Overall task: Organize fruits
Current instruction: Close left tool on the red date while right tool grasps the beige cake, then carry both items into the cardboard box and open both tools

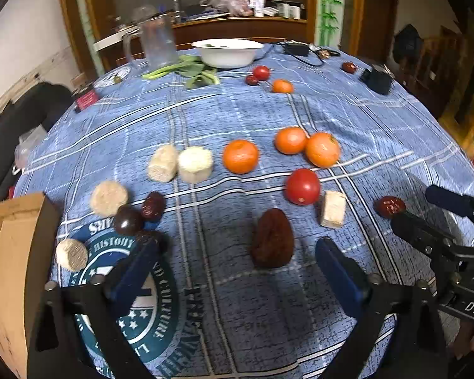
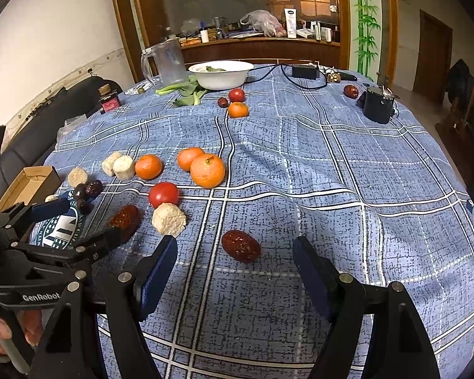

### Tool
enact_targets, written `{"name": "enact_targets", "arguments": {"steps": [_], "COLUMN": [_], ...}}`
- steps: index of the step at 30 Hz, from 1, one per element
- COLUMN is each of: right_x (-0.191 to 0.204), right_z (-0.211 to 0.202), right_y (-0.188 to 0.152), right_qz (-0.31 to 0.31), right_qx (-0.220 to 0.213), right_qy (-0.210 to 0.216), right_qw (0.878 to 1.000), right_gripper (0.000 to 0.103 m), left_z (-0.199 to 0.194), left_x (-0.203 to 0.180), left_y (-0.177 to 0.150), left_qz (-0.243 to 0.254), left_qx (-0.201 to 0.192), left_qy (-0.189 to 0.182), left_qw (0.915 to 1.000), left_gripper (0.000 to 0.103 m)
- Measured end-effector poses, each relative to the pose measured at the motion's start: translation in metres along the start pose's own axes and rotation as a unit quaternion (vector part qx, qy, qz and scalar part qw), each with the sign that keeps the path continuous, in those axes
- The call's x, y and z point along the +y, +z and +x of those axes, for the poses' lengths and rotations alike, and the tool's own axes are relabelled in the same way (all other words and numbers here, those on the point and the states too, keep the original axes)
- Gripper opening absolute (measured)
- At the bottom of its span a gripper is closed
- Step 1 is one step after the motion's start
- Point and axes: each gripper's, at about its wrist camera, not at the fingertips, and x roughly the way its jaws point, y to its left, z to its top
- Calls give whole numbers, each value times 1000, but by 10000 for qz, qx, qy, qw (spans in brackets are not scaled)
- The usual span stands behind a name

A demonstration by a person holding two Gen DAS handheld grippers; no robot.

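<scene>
Both hand-held grippers, left and right, stand apart and hold nothing. On the bench, a red date lies before the right one. Only the left view shows the small round piece beside the cardboard box.

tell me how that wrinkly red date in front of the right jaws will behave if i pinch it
The red date looks small, so probably light. Its wrinkled skin suggests decent grip and slight give. The oval shape may roll sideways on the tablecloth if nudged off-centre.

Your two wrist views look forward, low over the tablecloth, sharing the tomato and oranges.
</scene>
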Motion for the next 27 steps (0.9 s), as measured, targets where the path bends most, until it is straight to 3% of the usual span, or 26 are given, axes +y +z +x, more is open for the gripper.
{"name": "enact_targets", "arguments": {"steps": [3,5,7,15,21,23,24,26,27], "right_x": [0,0,1,24,40,40,41,44,46], "right_z": [2,3,3,16,48,59,60,58,56], "right_y": [0,0,1,12,25,25,26,25,25], "right_qz": [-6,-11,-37,-537,-905,-879,-886,-913,-901], "right_qx": [18,32,38,127,466,654,655,685,710], "right_qy": [4,29,74,312,550,719,807,1008,995], "right_qw": [10000,10000,10000,9980,9933,9914,9906,9883,9884], "right_gripper": [79,79,79,79,68,55,54,32,32], "left_z": [10,19,17,-9,-28,-31,-34,-37,-38], "left_x": [-7,-6,-4,7,27,33,37,43,48], "left_y": [2,3,4,5,6,5,4,2,0], "left_qz": [151,109,65,-110,-297,-361,-398,-431,-477], "left_qx": [143,258,218,-198,-251,-206,-206,-192,-187], "left_qy": [-81,-199,-294,-417,-344,-356,-349,-291,-260], "left_qw": [9998,9994,9993,9989,9987,9985,9984,9985,9983], "left_gripper": [72,44,27,26,26,26,26,26,26]}}
